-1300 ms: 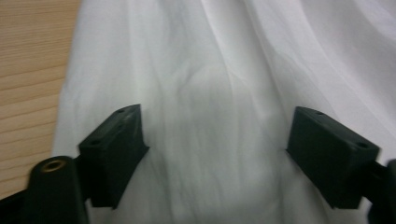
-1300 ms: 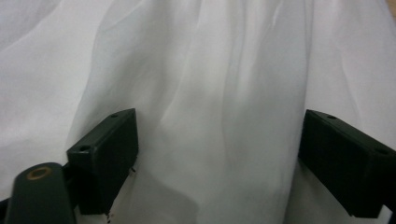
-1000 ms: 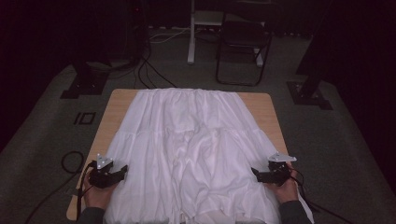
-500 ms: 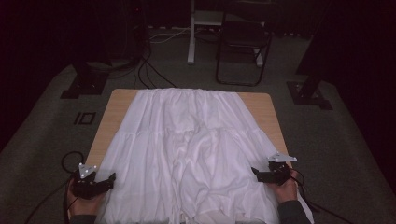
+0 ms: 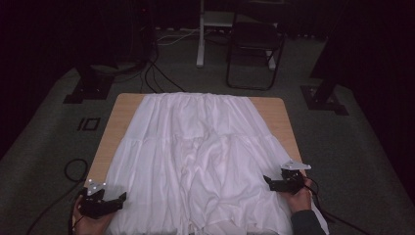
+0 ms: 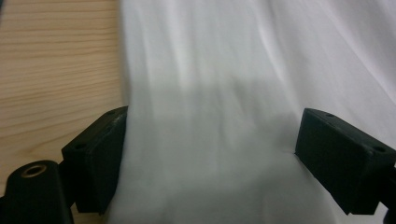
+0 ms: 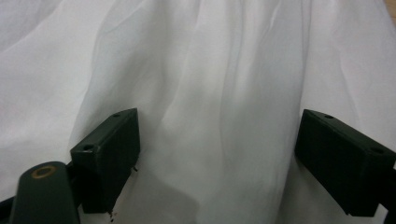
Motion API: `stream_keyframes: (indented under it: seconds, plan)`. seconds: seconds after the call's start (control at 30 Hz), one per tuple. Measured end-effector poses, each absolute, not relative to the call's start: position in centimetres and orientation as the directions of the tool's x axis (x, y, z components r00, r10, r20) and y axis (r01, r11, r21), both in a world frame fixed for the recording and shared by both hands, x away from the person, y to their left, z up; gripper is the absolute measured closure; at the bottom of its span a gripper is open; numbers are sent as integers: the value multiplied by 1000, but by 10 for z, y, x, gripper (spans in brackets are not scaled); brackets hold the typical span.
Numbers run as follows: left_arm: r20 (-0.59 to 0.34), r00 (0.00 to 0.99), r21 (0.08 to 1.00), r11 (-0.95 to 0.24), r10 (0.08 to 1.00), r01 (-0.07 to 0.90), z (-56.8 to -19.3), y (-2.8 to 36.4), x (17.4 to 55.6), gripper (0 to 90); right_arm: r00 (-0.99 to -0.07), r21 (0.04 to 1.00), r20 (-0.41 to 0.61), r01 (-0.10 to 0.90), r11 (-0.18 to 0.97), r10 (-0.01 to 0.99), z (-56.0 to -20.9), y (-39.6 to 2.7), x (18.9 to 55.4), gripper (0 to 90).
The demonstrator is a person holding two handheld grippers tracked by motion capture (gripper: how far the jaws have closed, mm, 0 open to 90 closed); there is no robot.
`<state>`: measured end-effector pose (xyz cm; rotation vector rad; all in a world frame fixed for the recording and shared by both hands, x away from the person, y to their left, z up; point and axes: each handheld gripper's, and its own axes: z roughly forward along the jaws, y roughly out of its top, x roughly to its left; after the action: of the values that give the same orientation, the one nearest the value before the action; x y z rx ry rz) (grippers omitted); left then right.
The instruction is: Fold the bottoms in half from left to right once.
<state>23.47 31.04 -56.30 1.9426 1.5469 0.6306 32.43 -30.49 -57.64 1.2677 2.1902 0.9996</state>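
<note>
Left claw [image 5: 110, 201] has just spread, jaws wide over the white cloth [image 5: 195, 161] edge by bare desk [image 6: 56, 60]; right claw [image 5: 279, 183] spread too, nothing pinched. Scoop hem deep before pinching.

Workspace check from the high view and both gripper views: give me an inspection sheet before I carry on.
Surface: wooden table, mostly covered.
Job's things: white garment spread flat, wrinkled in the middle, near hem over the table's edge.
Clutter: nothing seen.
Grippers: left gripper at the garment's near left edge, jaws just opened wide, cloth between them unpinched; right gripper at its right edge, jaws open over cloth.
Cables: one loops on the floor; more run behind the table.
Surroundings: dark room, folding chair, stand bases.
</note>
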Motion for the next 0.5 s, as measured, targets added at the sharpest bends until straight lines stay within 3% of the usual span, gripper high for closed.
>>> stream_keyframes:
  seconds: [0.07,0.13,0.17,0.2,0.3,0.33,0.5]
  plan:
    - [22,236,685,-187,971,704,-562,303,236,149,-497,756,0,568,326,868,-576,-305,324,137]
    - [22,251,689,-197,968,698,-560,299,236,324,-497,756,0,568,325,868,-576,-305,324,142]
    - [22,263,694,-204,965,691,-559,298,235,460,-496,760,-1,565,323,869,-576,-304,323,185]
    - [17,265,696,-201,964,689,-558,298,235,460,-496,760,-1,565,323,869,-576,-304,323,185]
    - [-12,280,703,-191,960,685,-557,303,236,761,-492,768,1,558,314,871,-576,-304,321,250]
    - [-27,287,704,-186,958,686,-557,306,236,813,-491,769,2,558,313,871,-576,-304,320,253]
    - [-50,287,709,-169,957,685,-558,313,238,853,-475,769,31,573,283,879,-573,-307,319,255]
